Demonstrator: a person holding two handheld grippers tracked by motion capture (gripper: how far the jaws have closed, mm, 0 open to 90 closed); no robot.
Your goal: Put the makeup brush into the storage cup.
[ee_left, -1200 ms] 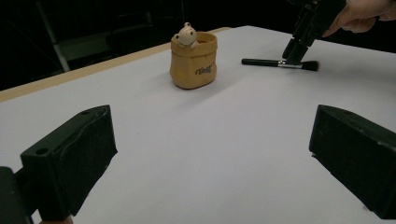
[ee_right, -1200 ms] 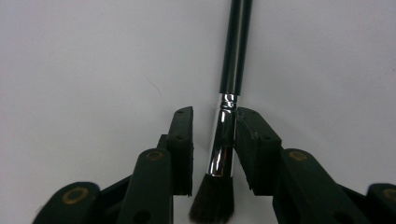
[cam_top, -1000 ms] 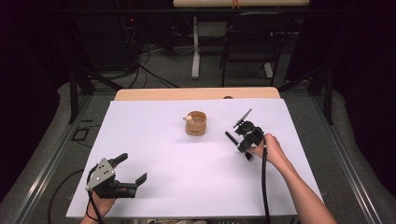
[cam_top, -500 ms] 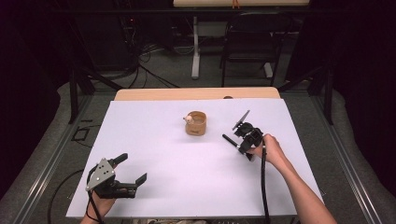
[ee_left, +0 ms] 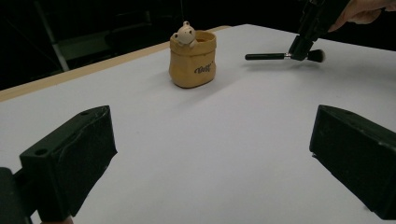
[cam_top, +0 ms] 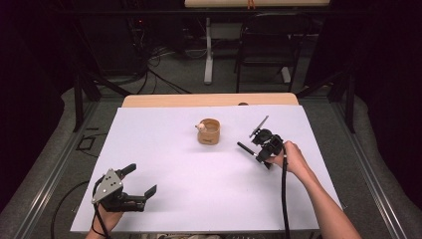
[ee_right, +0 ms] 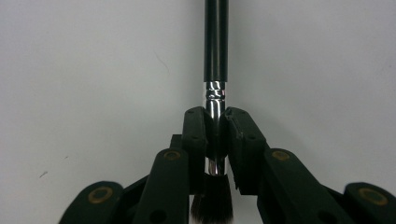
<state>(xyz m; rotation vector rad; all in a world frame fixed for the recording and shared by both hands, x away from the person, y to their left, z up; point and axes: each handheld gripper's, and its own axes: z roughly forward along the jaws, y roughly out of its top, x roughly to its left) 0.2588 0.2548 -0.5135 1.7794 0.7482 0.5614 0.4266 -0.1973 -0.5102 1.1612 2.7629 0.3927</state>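
Pot (cam_top: 209,132) lone obstacle mid-table (cam_top: 164,164); bare sheet around.

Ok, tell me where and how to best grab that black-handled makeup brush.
Grip the black-handled makeup brush at its shiny metal ferrule, coming from above across its length: it is slim and level. The right tongs are already shut there.

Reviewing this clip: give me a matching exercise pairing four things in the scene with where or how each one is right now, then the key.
Things:
1. makeup brush
2. tan pot
3. left gripper
4. right gripper

States:
A. open, nothing between its fingers, near the table's front left corner
B. stands upright mid-table with a small animal figure at its rim
C. clamped at its silver ferrule
D. shut on a thin thing, right of the pot

Pairs: 1-C, 2-B, 3-A, 4-D
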